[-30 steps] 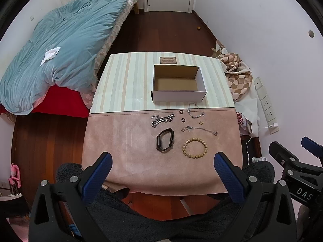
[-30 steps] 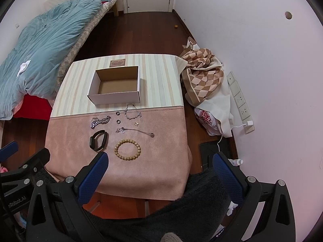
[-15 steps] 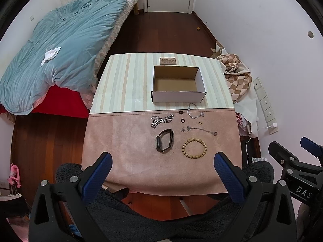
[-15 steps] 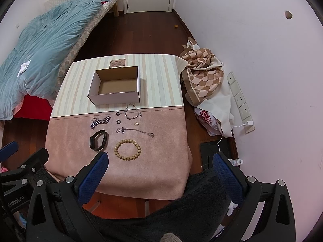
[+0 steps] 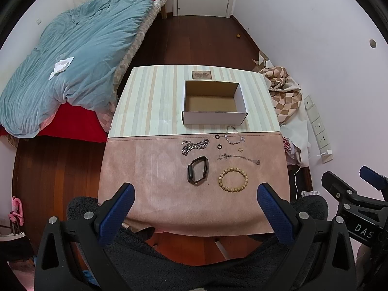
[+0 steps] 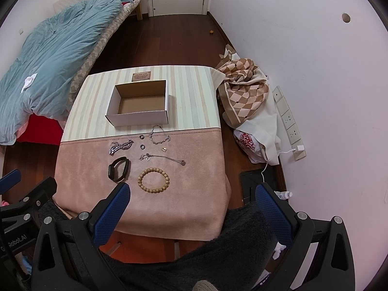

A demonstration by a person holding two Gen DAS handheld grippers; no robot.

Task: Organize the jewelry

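Both tools hung high above the near edge of the counter (image 5: 150, 169), neither touching anything. The left hand-held gripper (image 5: 195, 197) had its blue pads spread wide and carried nothing; the right hand-held gripper (image 6: 192, 197) was spread just as wide and equally empty.

From the left one, looking outward, the black band (image 5: 197, 170) lay almost straight ahead, nearest of all the pieces, its long axis running near-to-far with a slight lean to the right. Just to its right sat the wooden bead bracelet (image 5: 233, 179), a closed ring with no preferred axis. From the right one, that bracelet (image 6: 153, 178) lay ahead and to the left, closer to its left pad than to its right.

Farther out lay the thin chain (image 5: 238, 158), stretched left to right, then the woven silver bracelet (image 5: 194, 146), two small dark rings (image 5: 218, 141), a tiny gold piece (image 5: 240, 149) and a curled silver chain (image 5: 233, 135). Beyond them all stood the open cardboard box (image 5: 214, 117), empty, its long side running left to right.

Nothing seemed sorted yet. The left tool looked better placed for the band, the right for the beads.
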